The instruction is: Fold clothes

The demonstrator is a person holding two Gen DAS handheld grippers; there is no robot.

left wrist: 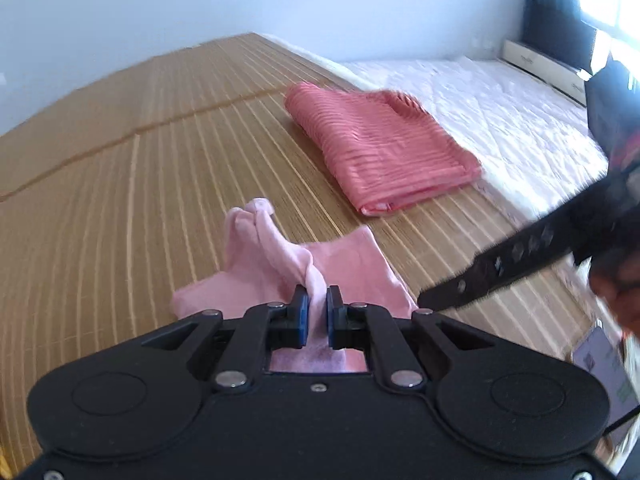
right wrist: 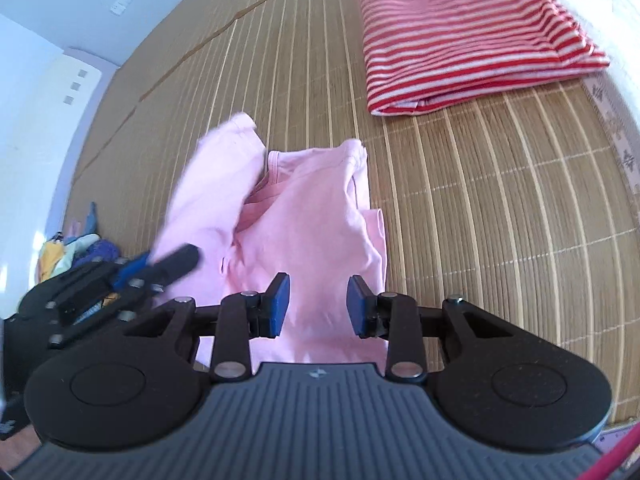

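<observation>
A pale pink shirt [left wrist: 348, 264] lies partly folded on the bamboo mat [left wrist: 120, 200]. My left gripper [left wrist: 318, 300] is shut on a bunched ridge of its cloth, and a twisted strip runs from the pads away towards the mat. In the right wrist view the pink shirt [right wrist: 304, 220] lies neckline up, its left part lifted by the left gripper [right wrist: 188, 260]. My right gripper [right wrist: 318, 300] hovers over the shirt's near edge with its blue pads apart and their faces bare. One right finger [left wrist: 520, 264] shows blurred in the left wrist view.
A folded red-and-white striped garment [right wrist: 460, 32] lies further along the mat [right wrist: 500, 200], beside a white quilted mattress [left wrist: 500, 112]. A heap of colourful clothes [right wrist: 76, 252] sits at the mat's left edge. A hand [left wrist: 616, 292] shows at the far right.
</observation>
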